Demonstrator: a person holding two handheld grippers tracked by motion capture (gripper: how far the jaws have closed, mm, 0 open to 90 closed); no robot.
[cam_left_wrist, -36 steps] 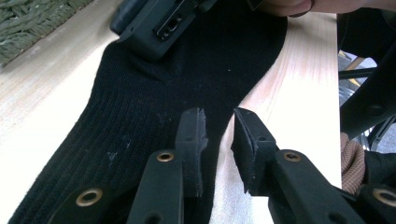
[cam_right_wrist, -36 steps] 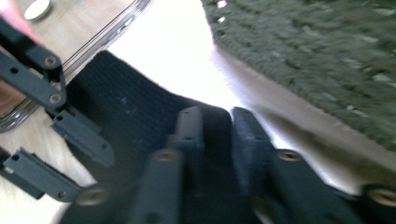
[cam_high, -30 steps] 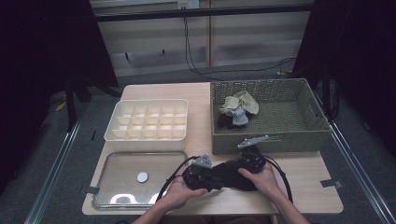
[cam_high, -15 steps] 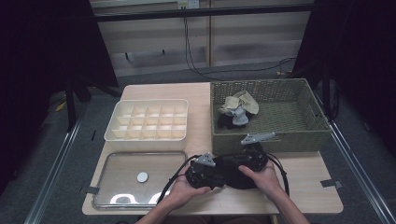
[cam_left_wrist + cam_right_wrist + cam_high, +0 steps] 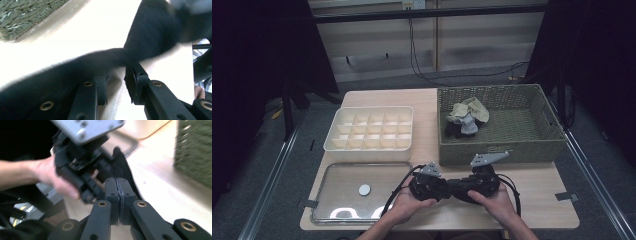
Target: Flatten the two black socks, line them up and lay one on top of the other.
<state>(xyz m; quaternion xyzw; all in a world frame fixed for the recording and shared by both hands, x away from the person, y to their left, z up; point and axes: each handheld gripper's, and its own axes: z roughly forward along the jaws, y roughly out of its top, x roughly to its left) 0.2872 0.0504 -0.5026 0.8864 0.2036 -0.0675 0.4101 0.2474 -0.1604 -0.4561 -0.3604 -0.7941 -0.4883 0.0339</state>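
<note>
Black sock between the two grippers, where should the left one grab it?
Probably at the narrow twisted waist of the black sock, right above the open left gripper: it is thin enough there to fit between the jaws. Come from the end away from the right gripper, which pinches the other end.

**Grippers: pose & state**

Both forearms enter from the bottom of the high view, hands close together near the table's front edge. Left gripper [image 5: 443, 186] – held in left hand [image 5: 404, 202], jaws pointing twd the right gripper, standing apart w/ a gap. Right gripper [image 5: 464, 186] – held in right hand [image 5: 494, 200], jaws pressed together, pads touching. Grippers face each other, tips nearly meeting.
</note>
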